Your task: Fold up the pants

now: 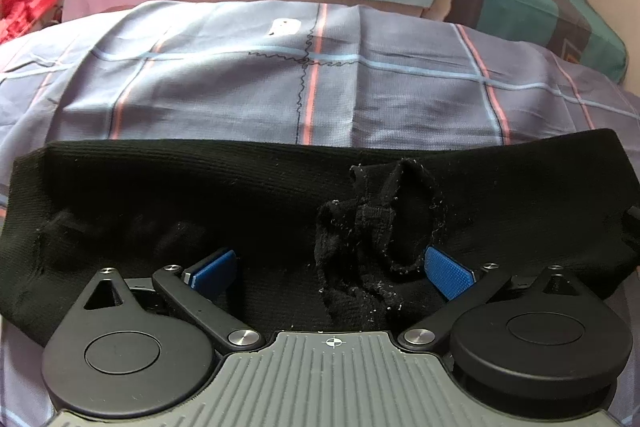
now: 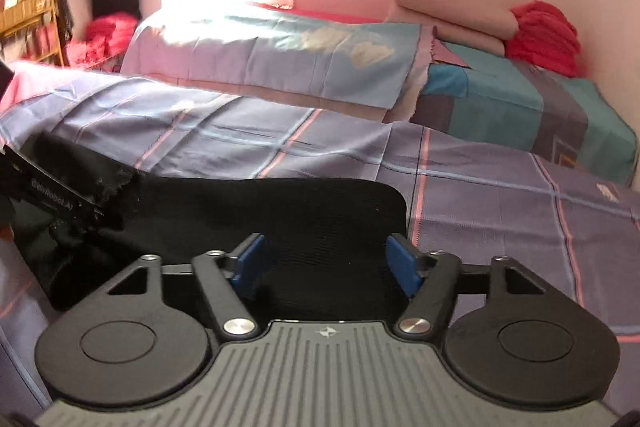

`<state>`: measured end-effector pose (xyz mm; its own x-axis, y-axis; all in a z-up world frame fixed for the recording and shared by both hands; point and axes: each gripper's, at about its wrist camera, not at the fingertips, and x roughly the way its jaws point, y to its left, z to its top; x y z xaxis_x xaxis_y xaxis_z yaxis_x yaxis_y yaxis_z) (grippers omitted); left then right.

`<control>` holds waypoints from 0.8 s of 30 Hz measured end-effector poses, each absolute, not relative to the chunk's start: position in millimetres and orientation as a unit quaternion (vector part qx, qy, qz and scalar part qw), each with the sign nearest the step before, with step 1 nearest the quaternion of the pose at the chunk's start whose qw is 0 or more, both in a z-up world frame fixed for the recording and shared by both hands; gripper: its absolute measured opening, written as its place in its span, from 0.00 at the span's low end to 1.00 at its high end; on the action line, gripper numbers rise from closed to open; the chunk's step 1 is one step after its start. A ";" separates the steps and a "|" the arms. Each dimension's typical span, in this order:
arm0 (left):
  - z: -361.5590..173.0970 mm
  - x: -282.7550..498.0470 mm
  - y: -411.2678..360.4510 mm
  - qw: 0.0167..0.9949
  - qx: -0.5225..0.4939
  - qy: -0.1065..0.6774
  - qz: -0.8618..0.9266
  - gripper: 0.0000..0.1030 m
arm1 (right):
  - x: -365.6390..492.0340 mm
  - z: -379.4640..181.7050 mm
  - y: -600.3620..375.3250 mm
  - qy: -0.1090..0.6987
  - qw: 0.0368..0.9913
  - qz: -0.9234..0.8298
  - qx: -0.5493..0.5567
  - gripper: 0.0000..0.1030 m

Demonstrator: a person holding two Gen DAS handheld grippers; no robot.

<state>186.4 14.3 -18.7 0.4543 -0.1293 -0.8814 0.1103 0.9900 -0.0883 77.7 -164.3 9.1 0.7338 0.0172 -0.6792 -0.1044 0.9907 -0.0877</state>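
Note:
Black knit pants [image 1: 200,195] lie flat across the near part of the bed, folded into a wide band. A bunched foot loop or cuff [image 1: 380,227] with white lint lies on top right of centre. My left gripper [image 1: 330,269] is open, its blue pads [image 1: 214,267] spread low over the pants' near edge. In the right wrist view the pants [image 2: 280,207] end in a rounded corner just ahead. My right gripper [image 2: 326,261] is open over that end. The left gripper's black body [image 2: 48,195] shows at the far left on the pants.
The bed has a purple-blue checked sheet [image 1: 320,87]. Pillows [image 2: 280,55] and a teal patterned pillow [image 2: 520,107] lie at the back with folded pink and red blankets [image 2: 540,31]. A wall is on the right, a window and a clothes rack [image 2: 40,7] on the left.

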 end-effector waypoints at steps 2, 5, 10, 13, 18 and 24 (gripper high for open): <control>-13.4 188.2 15.9 0.849 -0.021 0.523 -0.075 1.00 | 83.3 3.6 -163.6 0.380 0.921 0.024 -0.083 0.73; -2.0 182.5 19.1 0.850 -0.019 0.521 -0.081 1.00 | 83.5 14.6 -163.9 0.379 0.922 0.009 -0.076 0.73; 14.1 177.6 28.5 0.848 -0.019 0.524 -0.075 1.00 | 81.9 25.0 -143.1 0.364 0.925 0.002 -0.111 0.74; 20.3 175.0 37.7 0.851 -0.016 0.522 -0.061 1.00 | 83.7 29.7 -119.5 0.356 0.925 0.030 -0.131 0.78; 22.0 171.8 63.0 0.846 -0.014 0.532 -0.028 1.00 | 92.3 20.2 -77.1 0.368 0.914 0.071 -0.155 0.78; 19.1 163.6 109.0 0.837 -0.030 0.546 0.019 1.00 | 92.0 9.4 -33.1 0.378 0.890 0.084 -0.241 0.78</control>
